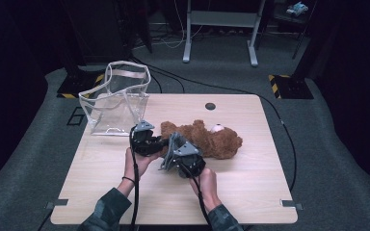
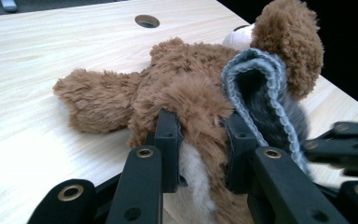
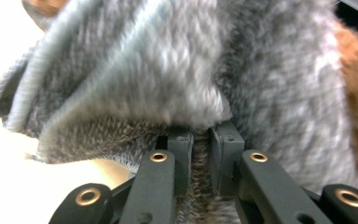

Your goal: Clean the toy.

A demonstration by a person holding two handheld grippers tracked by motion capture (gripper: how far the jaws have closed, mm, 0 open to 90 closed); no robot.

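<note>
Grey knit garment (image 3: 177, 70) pinched in right gripper (image 3: 199, 149), mid-dressing; left gripper (image 2: 200, 140) clamped on brown teddy bear (image 1: 207, 137) leg. Next, probably: sliding opening over that limb.

This looks like a lab or recording studio: a lone light-wood table (image 1: 250, 183) stands on grey carpet (image 1: 347, 159), black cables (image 1: 221, 88) trail past its far edge, hazard-striped stand feet (image 1: 289, 85) flank its far corners, and dark surroundings enclose it.

High view: overhead, facing forward across tabletop (image 1: 250, 187). Gripper views: close in, sharing teddy bear (image 2: 177, 84) and grey knit (image 3: 168, 70).
</note>
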